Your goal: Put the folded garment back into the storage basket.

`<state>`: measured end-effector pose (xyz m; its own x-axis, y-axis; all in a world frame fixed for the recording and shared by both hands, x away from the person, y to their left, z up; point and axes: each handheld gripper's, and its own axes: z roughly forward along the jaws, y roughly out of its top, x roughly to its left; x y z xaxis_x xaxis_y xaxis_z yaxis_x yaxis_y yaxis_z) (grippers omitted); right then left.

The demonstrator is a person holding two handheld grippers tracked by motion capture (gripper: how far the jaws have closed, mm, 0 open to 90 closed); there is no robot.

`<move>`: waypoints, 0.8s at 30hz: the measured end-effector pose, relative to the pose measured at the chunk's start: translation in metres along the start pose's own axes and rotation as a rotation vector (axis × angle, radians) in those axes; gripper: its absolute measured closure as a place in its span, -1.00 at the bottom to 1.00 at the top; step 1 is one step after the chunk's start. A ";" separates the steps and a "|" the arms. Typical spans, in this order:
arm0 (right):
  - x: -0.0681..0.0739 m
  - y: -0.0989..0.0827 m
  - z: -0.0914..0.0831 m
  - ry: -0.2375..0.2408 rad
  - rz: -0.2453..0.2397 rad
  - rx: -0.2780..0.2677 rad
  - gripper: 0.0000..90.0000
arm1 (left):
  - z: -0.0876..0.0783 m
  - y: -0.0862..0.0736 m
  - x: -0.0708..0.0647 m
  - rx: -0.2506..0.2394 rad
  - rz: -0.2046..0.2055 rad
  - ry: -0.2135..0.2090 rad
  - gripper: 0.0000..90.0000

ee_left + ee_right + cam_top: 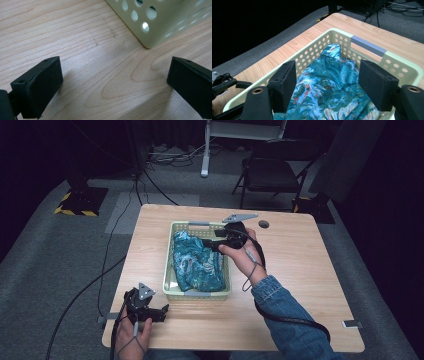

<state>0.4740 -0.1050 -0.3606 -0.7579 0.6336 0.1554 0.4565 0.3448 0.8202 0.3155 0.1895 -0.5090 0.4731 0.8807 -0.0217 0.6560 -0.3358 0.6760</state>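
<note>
Basket [172, 292] sits mid table [300, 280], w/ bare wood all round it, widest on the right. Teal cloth [196, 262] lies bunched inside the basket. Right gripper [212, 242] over basket's far right rim, jaws spread, nothing pinched. Left gripper [162, 312] by the near left edge, jaws spread, just short of basket corner.
</note>
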 end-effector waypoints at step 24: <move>-0.010 0.000 -0.051 -0.013 -0.039 -0.035 -0.33 | 0.000 0.000 0.000 0.000 0.000 0.000 -0.99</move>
<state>0.4578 -0.1461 -0.3340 -0.7683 0.6295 0.1160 0.4101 0.3448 0.8443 0.3154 0.1895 -0.5090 0.4732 0.8807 -0.0214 0.6557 -0.3359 0.6762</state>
